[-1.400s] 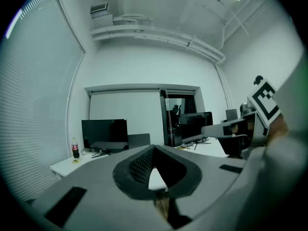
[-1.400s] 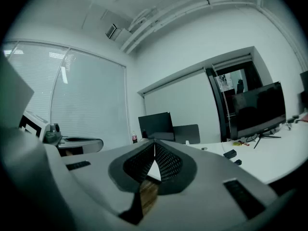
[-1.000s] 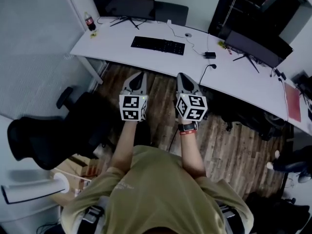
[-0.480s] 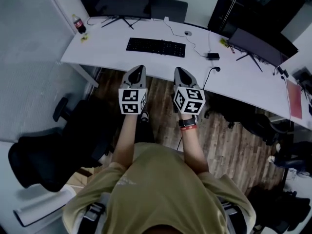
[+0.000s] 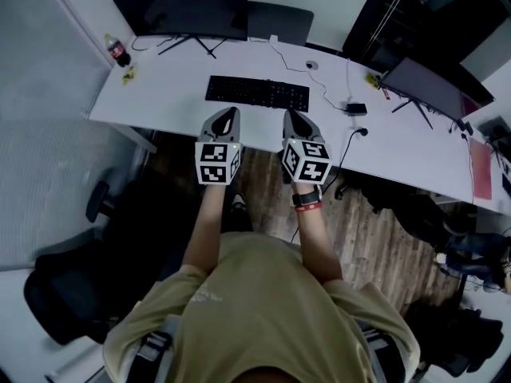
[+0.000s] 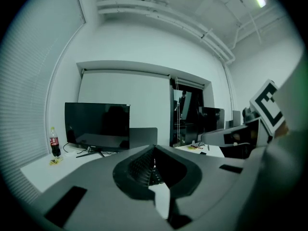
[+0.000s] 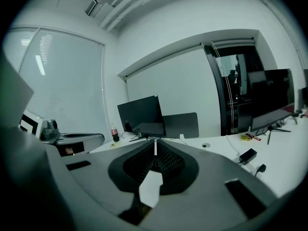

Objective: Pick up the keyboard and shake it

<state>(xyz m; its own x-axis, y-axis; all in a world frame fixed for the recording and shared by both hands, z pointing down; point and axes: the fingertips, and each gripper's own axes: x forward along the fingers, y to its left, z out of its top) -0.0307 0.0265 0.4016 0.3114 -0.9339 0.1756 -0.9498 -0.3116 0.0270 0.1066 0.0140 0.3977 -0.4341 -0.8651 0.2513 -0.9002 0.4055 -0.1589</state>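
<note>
Bottle (image 5: 116,52) upright on desk (image 5: 168,102), dark drink inside; keyboard (image 5: 257,93) lies apart.

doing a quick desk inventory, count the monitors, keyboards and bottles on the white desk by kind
monitors: 2
keyboards: 1
bottles: 1
total: 4
dark shape at the desk's far right edge: unclear, not counted

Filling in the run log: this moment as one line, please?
phase: pre-grasp | left tool: shut, empty | right tool: shut, empty | keyboard: on desk, untouched
</note>
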